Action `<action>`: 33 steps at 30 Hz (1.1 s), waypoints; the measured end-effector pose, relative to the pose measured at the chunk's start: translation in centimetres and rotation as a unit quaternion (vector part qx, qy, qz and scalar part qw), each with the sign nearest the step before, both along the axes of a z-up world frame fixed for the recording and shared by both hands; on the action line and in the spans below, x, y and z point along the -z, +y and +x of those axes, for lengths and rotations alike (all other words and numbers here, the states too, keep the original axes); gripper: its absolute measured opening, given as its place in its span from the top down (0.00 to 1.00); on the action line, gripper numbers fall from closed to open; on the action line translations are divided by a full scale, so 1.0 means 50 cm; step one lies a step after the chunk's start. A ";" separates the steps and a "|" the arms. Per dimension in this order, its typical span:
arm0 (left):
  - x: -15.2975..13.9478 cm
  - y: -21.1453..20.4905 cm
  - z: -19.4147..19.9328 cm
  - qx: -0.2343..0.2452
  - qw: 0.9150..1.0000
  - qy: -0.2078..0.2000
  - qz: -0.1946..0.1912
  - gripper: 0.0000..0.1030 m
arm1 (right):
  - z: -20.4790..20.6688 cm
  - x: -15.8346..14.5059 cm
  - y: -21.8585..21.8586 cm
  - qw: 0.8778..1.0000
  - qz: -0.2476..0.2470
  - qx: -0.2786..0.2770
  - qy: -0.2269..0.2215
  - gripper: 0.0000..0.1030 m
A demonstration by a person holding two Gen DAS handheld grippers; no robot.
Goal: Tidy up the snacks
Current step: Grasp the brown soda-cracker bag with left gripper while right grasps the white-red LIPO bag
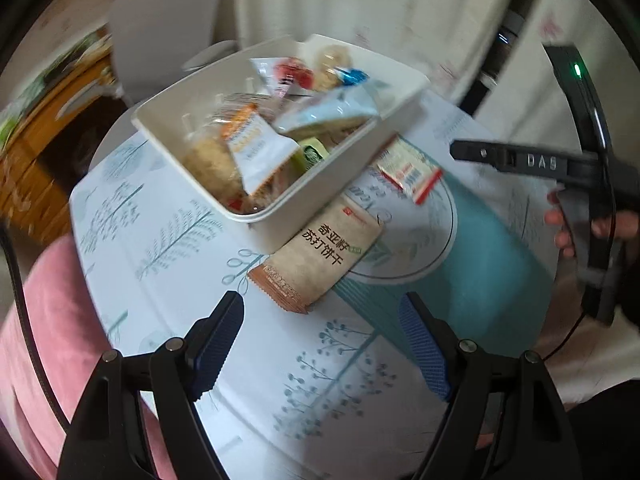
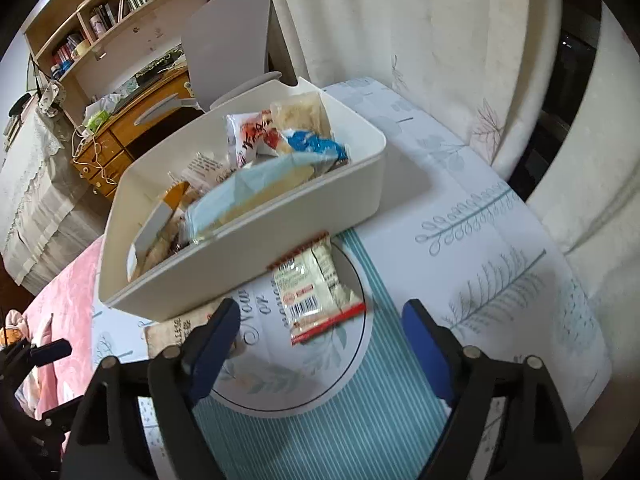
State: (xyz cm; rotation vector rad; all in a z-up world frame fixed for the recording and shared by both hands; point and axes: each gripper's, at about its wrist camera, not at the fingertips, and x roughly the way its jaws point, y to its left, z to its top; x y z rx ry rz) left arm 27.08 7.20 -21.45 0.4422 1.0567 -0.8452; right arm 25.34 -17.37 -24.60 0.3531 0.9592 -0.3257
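At frame centre, a white bin; below it a brown cracker packet and a red-edged packet. The tablecloth is white with teal leaf prints and stripes.

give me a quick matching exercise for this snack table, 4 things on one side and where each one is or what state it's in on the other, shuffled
Things:
1. brown cracker packet
2. red-edged packet
3. blue-wrapped snack
4. left gripper

Places or states:
A. inside the white bin
B. open, holding nothing
C. on the tablecloth, ahead of the right gripper
D. on the tablecloth, ahead of the left gripper, one end against the bin

Pairs: 1-D, 2-C, 3-A, 4-B
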 end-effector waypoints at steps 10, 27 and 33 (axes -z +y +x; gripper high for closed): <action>0.122 -0.026 0.032 0.098 0.994 -0.044 0.011 0.23 | 0.005 0.076 0.039 0.997 -0.074 -0.033 0.000 0.10; 0.196 -0.068 0.068 0.152 0.987 -0.046 0.026 0.22 | 0.073 0.159 0.058 0.986 -0.143 -0.081 0.018 0.05; 0.199 -0.074 0.056 0.137 0.989 -0.054 0.022 0.25 | 0.090 0.173 0.055 0.985 -0.146 -0.088 0.008 0.06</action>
